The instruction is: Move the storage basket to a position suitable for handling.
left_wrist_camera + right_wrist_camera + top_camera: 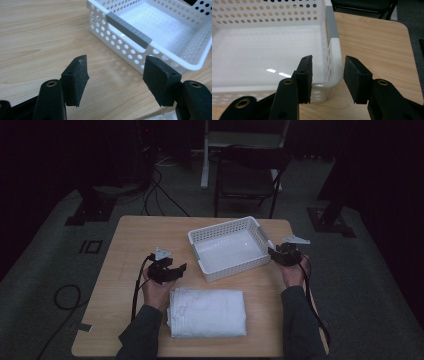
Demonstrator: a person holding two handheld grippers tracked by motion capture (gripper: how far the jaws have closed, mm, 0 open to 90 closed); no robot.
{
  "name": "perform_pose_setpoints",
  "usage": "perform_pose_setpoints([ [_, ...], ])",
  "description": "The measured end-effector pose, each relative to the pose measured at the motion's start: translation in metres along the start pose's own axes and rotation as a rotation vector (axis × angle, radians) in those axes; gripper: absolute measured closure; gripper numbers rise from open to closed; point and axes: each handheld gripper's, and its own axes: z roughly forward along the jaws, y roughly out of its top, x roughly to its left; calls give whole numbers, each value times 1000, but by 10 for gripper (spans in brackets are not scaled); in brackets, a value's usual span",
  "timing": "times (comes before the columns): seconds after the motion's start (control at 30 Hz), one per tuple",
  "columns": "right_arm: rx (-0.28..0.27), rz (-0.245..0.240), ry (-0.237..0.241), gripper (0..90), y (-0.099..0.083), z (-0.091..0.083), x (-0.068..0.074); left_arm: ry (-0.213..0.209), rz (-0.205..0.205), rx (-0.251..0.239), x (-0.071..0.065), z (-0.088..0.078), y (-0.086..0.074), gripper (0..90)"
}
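Your right gripper (327, 75), jaws parted and empty, straddles the near right corner of the white basket (223, 230), while your left gripper (167, 269) hangs wide open just above the folded towel (207, 312).

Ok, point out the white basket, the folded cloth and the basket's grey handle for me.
White basket (200, 238): high view, perforated far-left rim.
Folded cloth (207, 312): high view, middle of its top.
Grey handle (128, 29): left gripper view, middle of the bar.

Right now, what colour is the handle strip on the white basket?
Grey; the handle strip on the white basket shows best in the left gripper view.
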Motion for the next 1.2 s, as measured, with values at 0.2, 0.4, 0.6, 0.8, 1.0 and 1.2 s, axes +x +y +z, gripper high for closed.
perform_pose_setpoints([
  [0.2, 26, 14, 11, 608, 3, 11, 2, -20, 16, 9, -6, 2, 2, 374],
  [0.4, 14, -12, 53, 627, -3, 3, 15, -32, 18, 19, -8, 4, 4, 395],
  [0.6, 31, -119, 158, 641, -6, -6, 42, -2, 10, 25, -4, 8, 7, 404],
  [0.8, 52, -89, 136, 657, -1, 2, 51, 33, -26, 30, 7, 14, 9, 418],
  [1.0, 51, -90, 164, 662, -5, -1, 62, 19, -75, 59, 23, 26, 10, 491],
  [1.2, 56, -91, 164, 663, -7, -6, 68, 28, -72, 69, 27, 25, 9, 629],
])
